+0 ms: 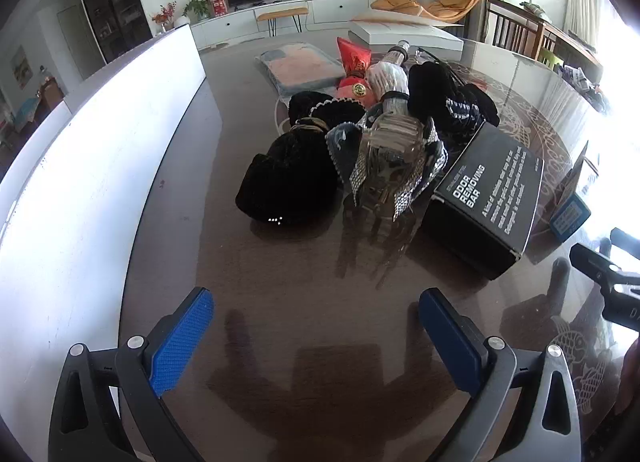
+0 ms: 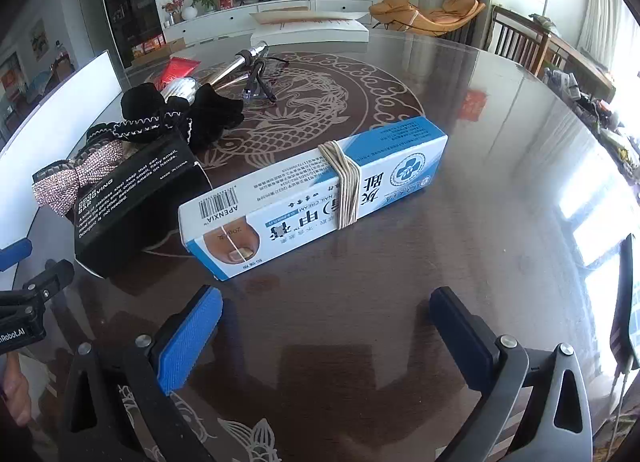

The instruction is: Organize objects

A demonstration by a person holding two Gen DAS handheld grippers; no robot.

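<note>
A pile of objects lies on the dark glass table [image 1: 304, 270]: a black velvet pouch [image 1: 288, 182], a rhinestone bow [image 1: 396, 166], a black box marked ODOR REMOVING BAR [image 1: 488, 198] and a red packet [image 1: 354, 56]. My left gripper [image 1: 316, 326] is open and empty, short of the pile. In the right wrist view a blue and white cream box [image 2: 316, 190] with rubber bands around it lies beside the black box [image 2: 132, 198]. My right gripper [image 2: 326, 326] is open and empty, just in front of the cream box.
A white board [image 1: 80, 166] runs along the table's left side. A flat white box [image 1: 404, 36] and a clear packet [image 1: 300, 66] lie at the far end. A metal tool [image 2: 240, 62] and safety glasses [image 2: 260, 82] lie behind the pile. A device [image 2: 630, 298] stands at the right edge.
</note>
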